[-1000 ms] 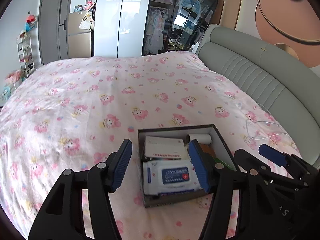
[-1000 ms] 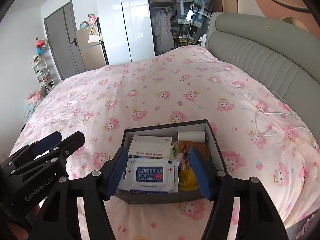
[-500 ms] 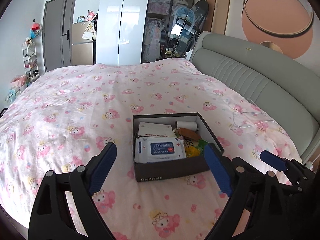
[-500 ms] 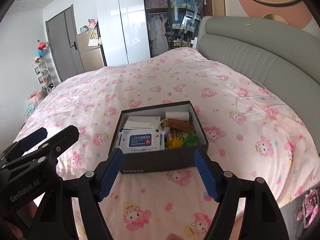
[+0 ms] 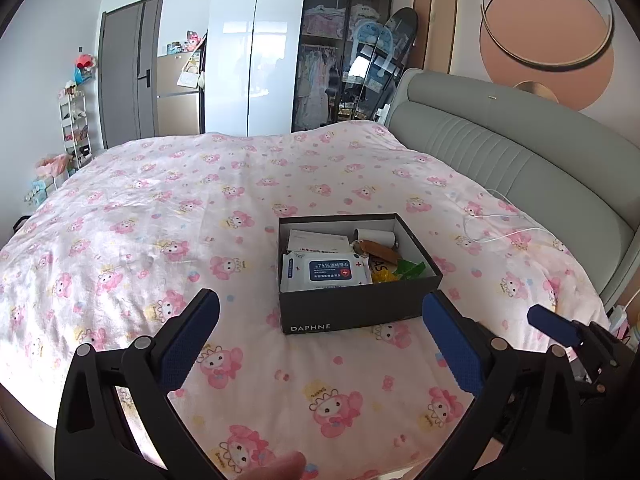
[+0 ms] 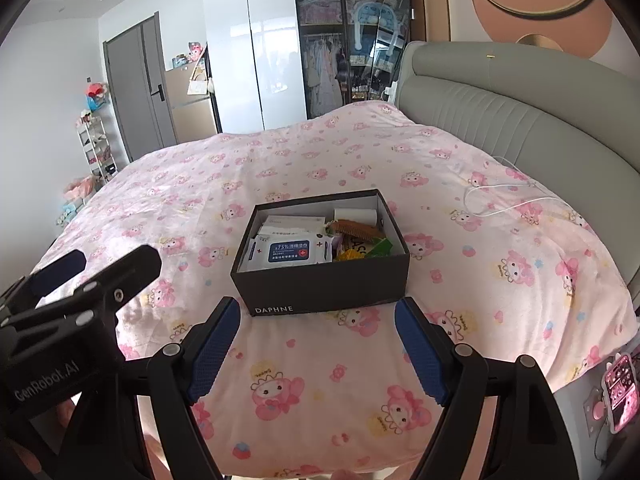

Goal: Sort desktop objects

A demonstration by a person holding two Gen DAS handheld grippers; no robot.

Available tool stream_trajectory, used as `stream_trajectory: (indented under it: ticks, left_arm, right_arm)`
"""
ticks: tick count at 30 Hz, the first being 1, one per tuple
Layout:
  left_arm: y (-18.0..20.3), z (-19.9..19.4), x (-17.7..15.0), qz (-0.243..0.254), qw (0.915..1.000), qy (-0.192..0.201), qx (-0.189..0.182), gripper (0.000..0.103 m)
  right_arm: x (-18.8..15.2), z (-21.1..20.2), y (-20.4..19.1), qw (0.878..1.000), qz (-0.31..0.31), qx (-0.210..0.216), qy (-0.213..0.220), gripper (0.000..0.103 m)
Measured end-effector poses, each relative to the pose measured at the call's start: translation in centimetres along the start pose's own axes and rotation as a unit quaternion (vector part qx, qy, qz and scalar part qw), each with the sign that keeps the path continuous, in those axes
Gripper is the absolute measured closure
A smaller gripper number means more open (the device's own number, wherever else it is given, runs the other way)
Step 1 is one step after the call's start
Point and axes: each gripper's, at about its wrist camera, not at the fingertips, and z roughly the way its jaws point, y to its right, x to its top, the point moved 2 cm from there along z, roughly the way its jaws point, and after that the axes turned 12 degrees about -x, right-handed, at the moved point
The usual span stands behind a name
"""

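A dark open box (image 5: 352, 308) marked DAPHNE on its near wall sits on the pink cartoon-print bedspread (image 5: 168, 216), toward the near edge of the bed and closer to the grey headboard (image 5: 512, 160) side. Inside, a pack of wet wipes (image 5: 326, 270) with a blue label lies at the front left, a white paper packet (image 5: 316, 242) behind it, a white roll (image 5: 376, 236) at the back, a brown comb (image 6: 352, 229) beside it, and yellow and green wrappers (image 5: 400, 272) at the front right. The left gripper (image 5: 320, 338) is held above the bedspread short of the box, its blue-padded jaws spread wide and holding nothing. The right gripper (image 6: 318, 346) sits just beside it, likewise in front of the box, jaws wide apart and empty. A white cable (image 6: 504, 204) lies on the bedspread near the headboard. The items under the wipes and beneath the comb are hidden, and the print on the wrappers is too small to read.
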Motion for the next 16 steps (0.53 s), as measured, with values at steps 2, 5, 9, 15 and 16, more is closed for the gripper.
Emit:
stream_trajectory:
  ticks: [2,5,9,15,16]
  left_arm:
    - [-0.1,-0.3,-0.1,-0.001,1.0000,0.003,0.001,0.001]
    - [-0.4,-0.4,-0.2,-0.003,1.0000,0.005,0.004,0.001]
    - [-0.6,-0.5,-0.6,-0.005,1.0000,0.005,0.003,0.001]
    - [-0.7,-0.1,-1.4,-0.004,1.0000,-0.001,0.000,0.001]
    - [-0.7,0.0,-1.5,-0.004,1.0000,-0.002,0.001,0.001]
  right_arm:
    - [0.0,-0.1,0.2,1.000,0.002,-0.007,0.006,0.025]
    - [0.0,0.0,0.5,1.000,0.006,-0.019,0.009,0.025]
    - [-0.1,-0.2,0.7,0.999,0.002,-0.041,0.021,0.025]
    - [-0.7,0.2,0.7,1.000,0.006,-0.029,0.006,0.025]
    - [-0.9,0.3,0.7,1.000,0.006,-0.027,0.003,0.025]
